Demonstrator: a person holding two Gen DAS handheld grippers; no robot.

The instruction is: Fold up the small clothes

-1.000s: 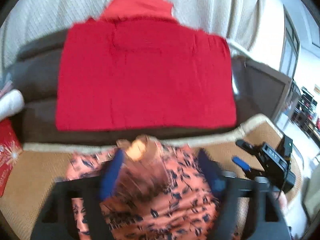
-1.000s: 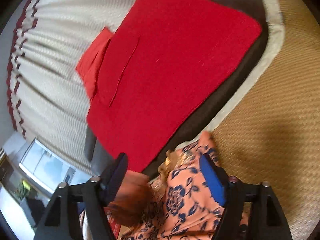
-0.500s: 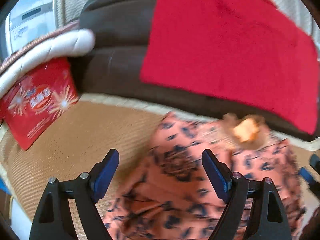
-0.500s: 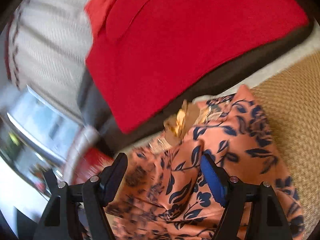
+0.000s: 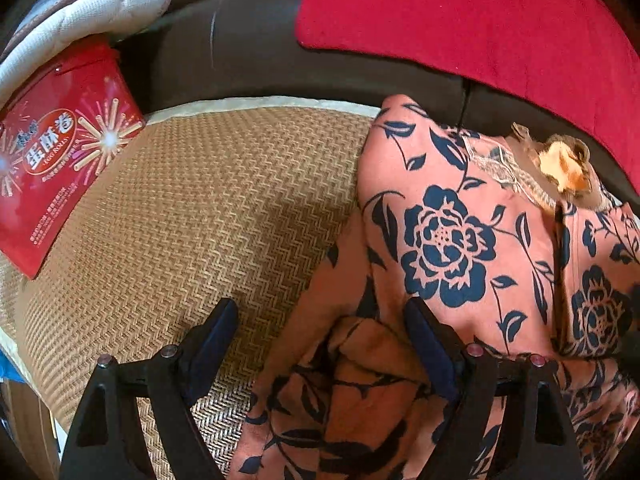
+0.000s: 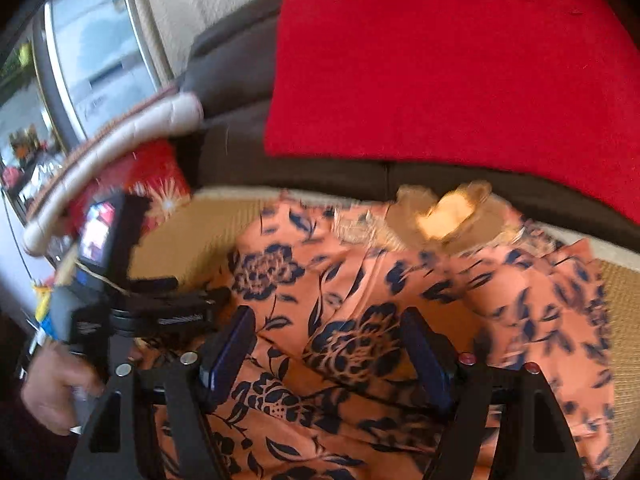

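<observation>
Both of our tools hang open over the floral garment (image 5: pixel 448 248), which lies rumpled on the woven mat (image 5: pixel 192 216) before the dark sofa: left tool (image 5: pixel 320 344), right tool (image 6: pixel 328 344). We judge the cloth light, limp and slippery, best pinched at a hem or shoulder edge, well clear of the collar trim (image 5: pixel 564 168).

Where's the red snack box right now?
In the left wrist view the red snack box lies far left on the woven mat, beside the white cushion.
</observation>
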